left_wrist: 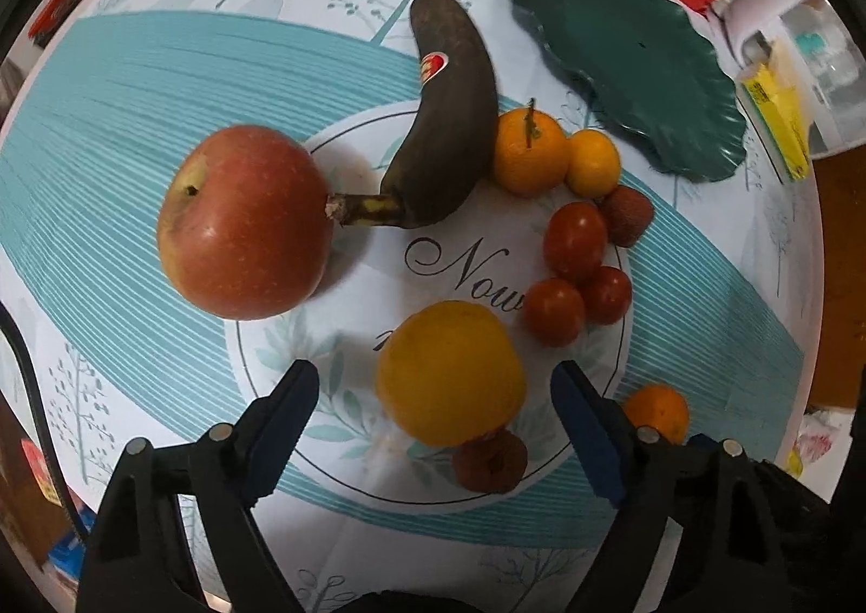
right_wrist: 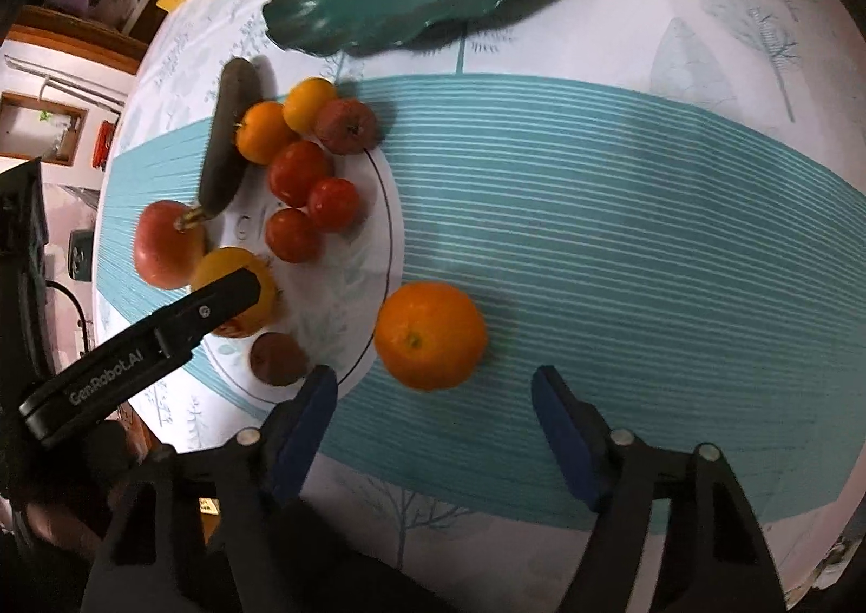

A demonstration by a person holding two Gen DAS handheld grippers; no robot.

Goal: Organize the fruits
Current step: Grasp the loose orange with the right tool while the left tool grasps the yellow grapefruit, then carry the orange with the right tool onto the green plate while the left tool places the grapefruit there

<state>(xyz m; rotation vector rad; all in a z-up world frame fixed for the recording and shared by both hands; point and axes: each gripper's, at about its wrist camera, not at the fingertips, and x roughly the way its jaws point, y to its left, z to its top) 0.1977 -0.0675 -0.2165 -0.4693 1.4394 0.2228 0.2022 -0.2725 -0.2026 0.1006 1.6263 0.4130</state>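
On the leaf-patterned tablecloth [left_wrist: 162,88] the fruit lay loose below the green wavy plate [left_wrist: 638,55]: a red apple [left_wrist: 243,223] touching the stem of a blackened banana [left_wrist: 449,126], with three tomatoes [left_wrist: 573,239] close by. The left gripper [left_wrist: 433,391] hung over a yellow fruit [left_wrist: 449,369], perhaps a lemon, jaws apart and seemingly not touching it. The right gripper [right_wrist: 433,391] stood likewise spread just short of an orange [right_wrist: 430,334], gripping nothing.

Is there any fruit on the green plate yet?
No, the green plate has nothing on it; the apple and banana lie on the tablecloth.
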